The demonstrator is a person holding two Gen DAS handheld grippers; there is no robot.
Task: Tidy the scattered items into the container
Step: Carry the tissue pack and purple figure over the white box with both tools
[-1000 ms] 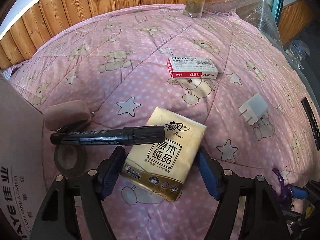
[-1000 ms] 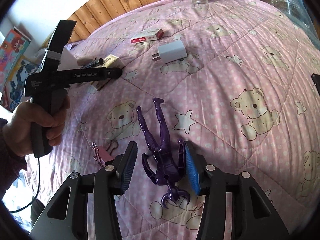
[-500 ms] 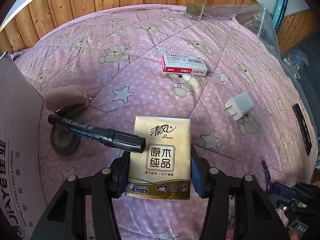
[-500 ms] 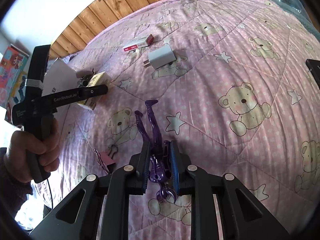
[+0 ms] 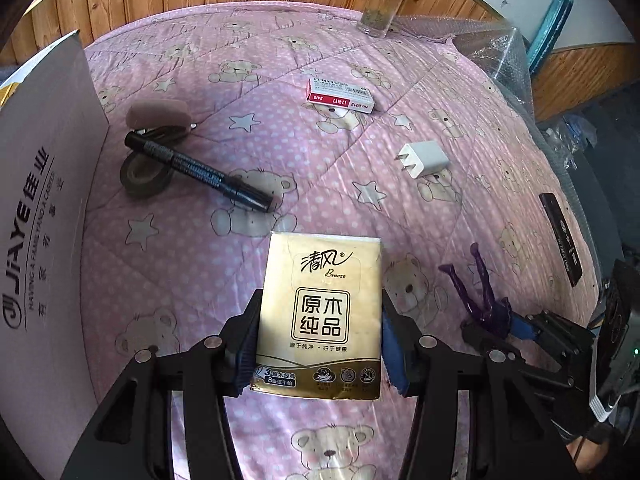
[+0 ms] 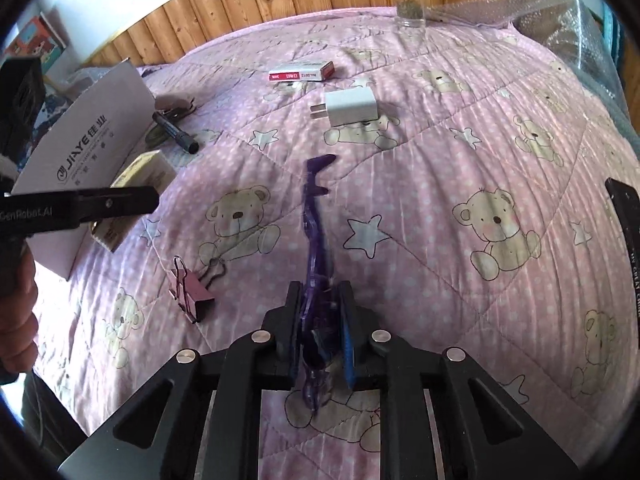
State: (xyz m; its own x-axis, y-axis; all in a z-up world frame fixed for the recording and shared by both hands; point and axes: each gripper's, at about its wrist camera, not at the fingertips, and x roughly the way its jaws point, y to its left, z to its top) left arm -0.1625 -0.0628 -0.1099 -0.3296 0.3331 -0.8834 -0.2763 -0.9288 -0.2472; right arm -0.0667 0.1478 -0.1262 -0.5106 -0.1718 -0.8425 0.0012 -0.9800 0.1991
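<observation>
Left tool (image 5: pixel 320 344) clamped on the tissue pack (image 5: pixel 322 312), jaws pressing both long edges near its lower half; pack looks lifted clear of the bed quilt (image 5: pixel 304 140), label up, so it can likely go straight into the cardboard box (image 5: pixel 44 200) at 9 o'clock. Pack is soft glossy gold film, flat rectangle, should give a bit under squeeze. Right tool (image 6: pixel 322 320) nearly closed on the purple figure (image 6: pixel 314 240), gripping its torso, legs pointing to 12 o'clock; thin hard translucent plastic, spindly limbs, could twist in the grip. Box flap is white printed card, standing up at the bed's left edge, open side not visible, so I can't tell what's inside. Loose on the quilt: black marker (image 5: pixel 196 172) lying across a dark tape roll (image 5: pixel 146 176) at 10 o'clock next to a brown pad-like item (image 5: pixel 158 114); red-white carton (image 5: pixel 342 96) at 12; white plug adapter (image 5: pixel 424 158), prongs left, at 1; pink binder clip (image 6: pixel 192 288) just left of the right tool; flat black bar (image 5: pixel 560 236) at 3 near the bed edge. Glass jar (image 5: pixel 384 4) upright at the far edge. Quilt is soft, padded, ridged: small parts sink in.
</observation>
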